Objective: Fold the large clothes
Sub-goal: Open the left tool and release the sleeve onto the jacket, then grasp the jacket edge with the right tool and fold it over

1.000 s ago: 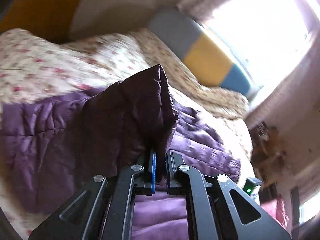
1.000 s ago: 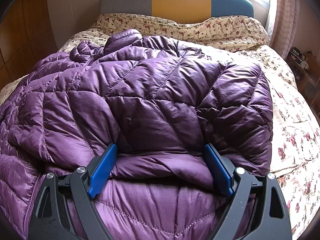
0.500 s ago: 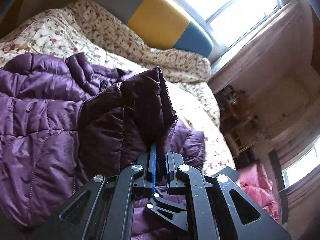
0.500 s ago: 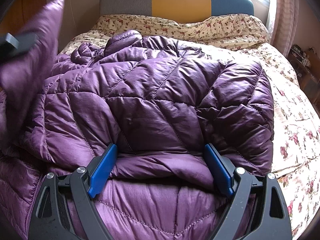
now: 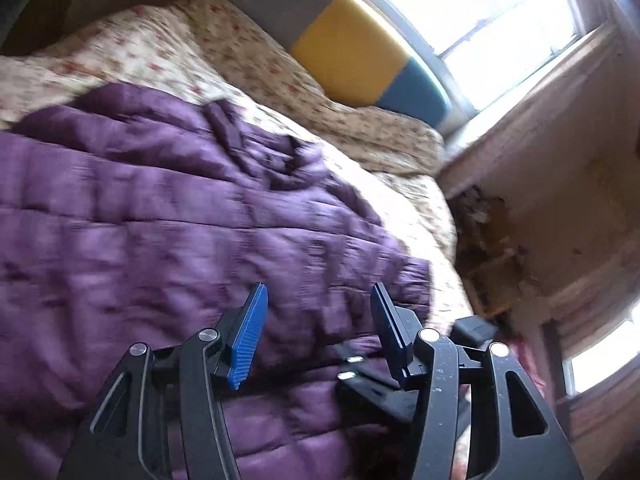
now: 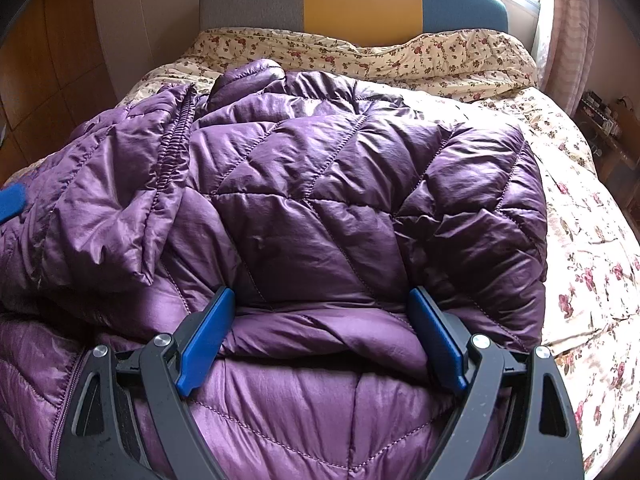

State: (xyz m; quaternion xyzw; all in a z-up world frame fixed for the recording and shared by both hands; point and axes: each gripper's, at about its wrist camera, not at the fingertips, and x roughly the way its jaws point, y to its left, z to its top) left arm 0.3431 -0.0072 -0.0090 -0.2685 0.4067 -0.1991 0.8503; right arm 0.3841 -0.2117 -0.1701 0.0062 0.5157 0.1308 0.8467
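A purple quilted puffer jacket [image 6: 320, 200] lies spread on the bed, its right sleeve folded across the body and its left side [image 6: 120, 184] laid over toward the middle, zipper edge up. It also shows blurred in the left wrist view [image 5: 160, 240]. My right gripper [image 6: 320, 328] is open and presses down on the jacket's lower part, a fold of fabric between its fingers. My left gripper [image 5: 316, 320] is open and empty above the jacket; one blue fingertip [image 6: 10, 202] shows at the right wrist view's left edge. The right gripper's body [image 5: 376, 384] shows below it.
The bed has a floral quilt [image 6: 580, 240] and a grey, yellow and blue headboard [image 6: 360, 0]. A wooden wardrobe [image 6: 48, 60] stands at the left. A window [image 5: 500, 12] and a cluttered shelf [image 5: 488, 260] are at the right.
My left gripper carried the left side of the jacket over the body, then opened and let it go; that side now lies folded on the jacket. The right gripper stayed put.
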